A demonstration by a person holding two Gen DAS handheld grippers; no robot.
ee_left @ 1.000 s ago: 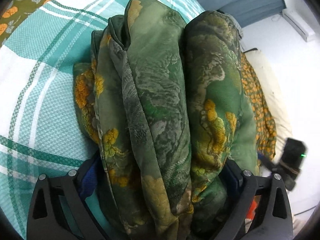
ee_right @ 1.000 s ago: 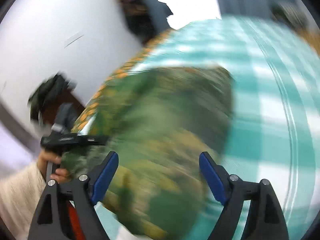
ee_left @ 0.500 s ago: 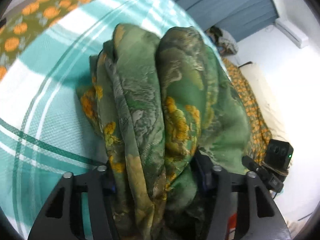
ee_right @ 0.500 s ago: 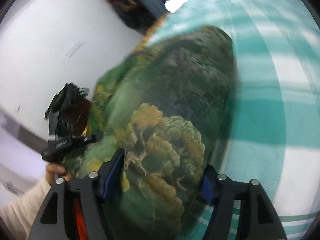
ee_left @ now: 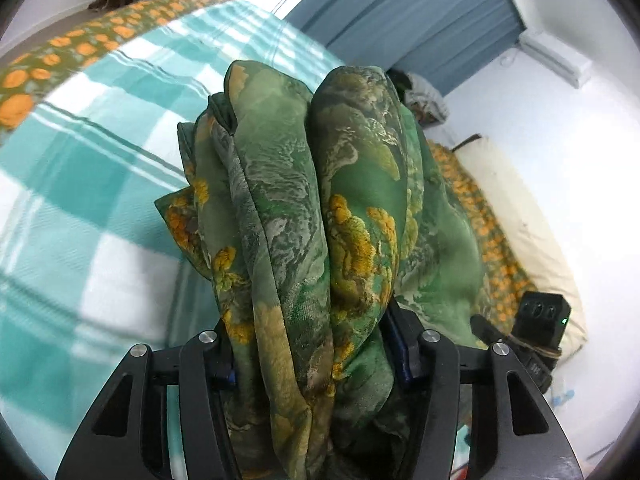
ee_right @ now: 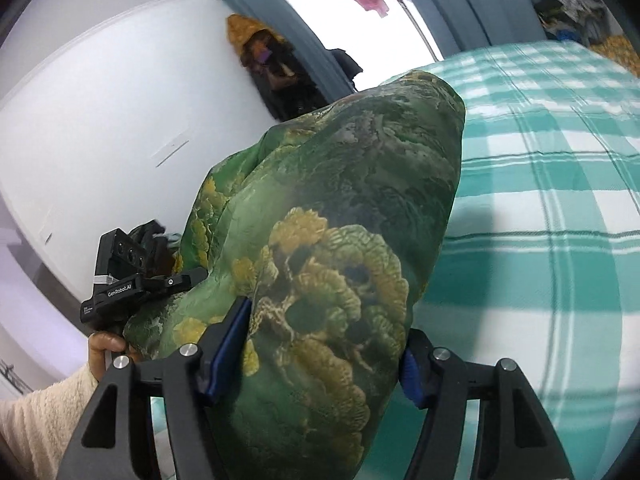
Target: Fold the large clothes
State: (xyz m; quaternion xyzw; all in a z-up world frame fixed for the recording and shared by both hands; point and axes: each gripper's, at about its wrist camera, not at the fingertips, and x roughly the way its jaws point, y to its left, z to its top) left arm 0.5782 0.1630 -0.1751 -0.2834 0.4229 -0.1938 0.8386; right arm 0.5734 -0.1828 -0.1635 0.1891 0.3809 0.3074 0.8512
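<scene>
A folded green garment (ee_left: pixel 304 216) printed with yellow flowers makes a thick bundle of several layers. My left gripper (ee_left: pixel 316 356) is shut on one end of it, the blue pads pressed into both sides. In the right wrist view the same green garment (ee_right: pixel 340 248) fills the middle, and my right gripper (ee_right: pixel 326 344) is shut on its other end. The bundle hangs lifted above the teal and white checked bedspread (ee_left: pixel 80 184). The other gripper (ee_right: pixel 120 280), held by a hand (ee_right: pixel 104 346) in a cream sleeve, shows at the left of the right wrist view.
The checked bedspread (ee_right: pixel 540 200) covers the bed. An orange-flowered sheet (ee_left: pixel 60 56) edges it, with a cream pillow (ee_left: pixel 520 220) by the white wall. Blue curtains (ee_left: pixel 400 12) hang behind. A heap of dark clothes (ee_right: pixel 276 68) sits near the doorway.
Both grippers closed from wide open onto the ends of the folded garment, then lifted it off the bedspread. Both views have swung upward toward the curtains and wall.
</scene>
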